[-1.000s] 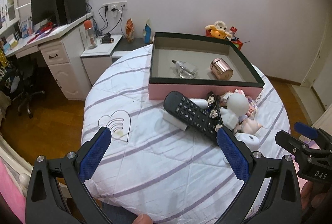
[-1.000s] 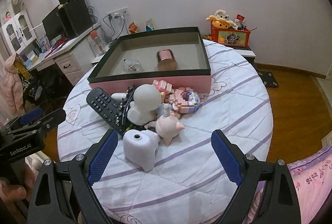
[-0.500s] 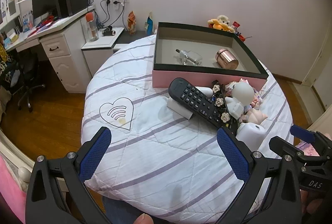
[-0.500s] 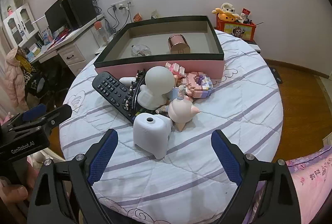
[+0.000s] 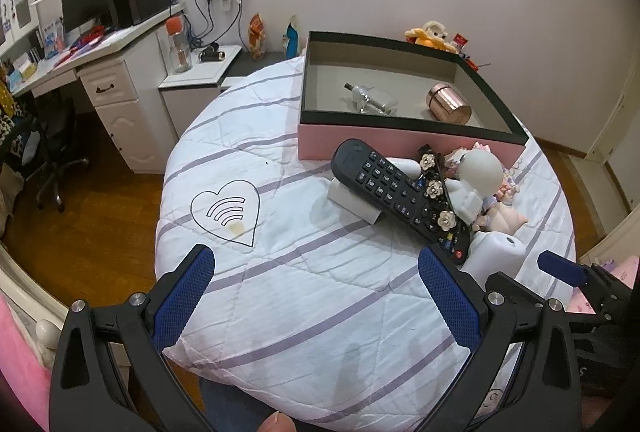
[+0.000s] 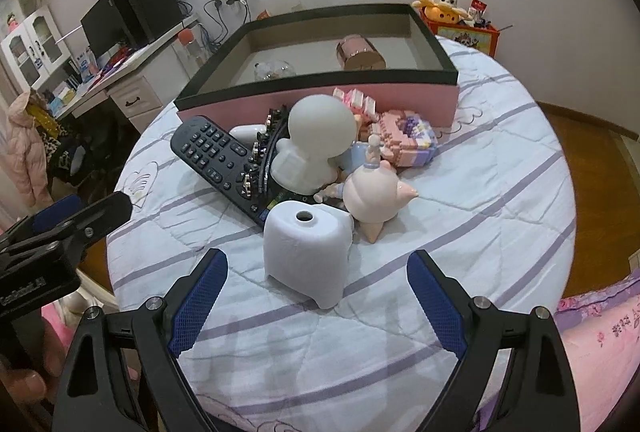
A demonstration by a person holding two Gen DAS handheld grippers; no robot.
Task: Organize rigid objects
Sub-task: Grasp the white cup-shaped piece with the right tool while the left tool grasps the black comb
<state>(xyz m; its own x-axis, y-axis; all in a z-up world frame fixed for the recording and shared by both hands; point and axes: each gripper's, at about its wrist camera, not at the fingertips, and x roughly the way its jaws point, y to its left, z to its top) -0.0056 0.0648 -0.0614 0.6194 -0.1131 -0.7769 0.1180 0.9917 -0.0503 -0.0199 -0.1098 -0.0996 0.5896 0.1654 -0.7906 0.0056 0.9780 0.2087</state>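
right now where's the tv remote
The remote lies on the quilted table, left of the white round-headed figure in the right wrist view, just in front of the pink box, propped on a small white block.

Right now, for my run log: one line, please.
left gripper: open | right gripper: open, empty | white stool: ahead, untouched

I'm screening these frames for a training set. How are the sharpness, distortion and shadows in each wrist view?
Left wrist view: sharp at the remote, strong fisheye bending of walls and the pink box, dark corners, soft shadows on the bedspread. Right wrist view: same curvature, white stool-shaped piece crisp, glass bottle in the box slightly soft, faint jaw shadows low on the cloth.
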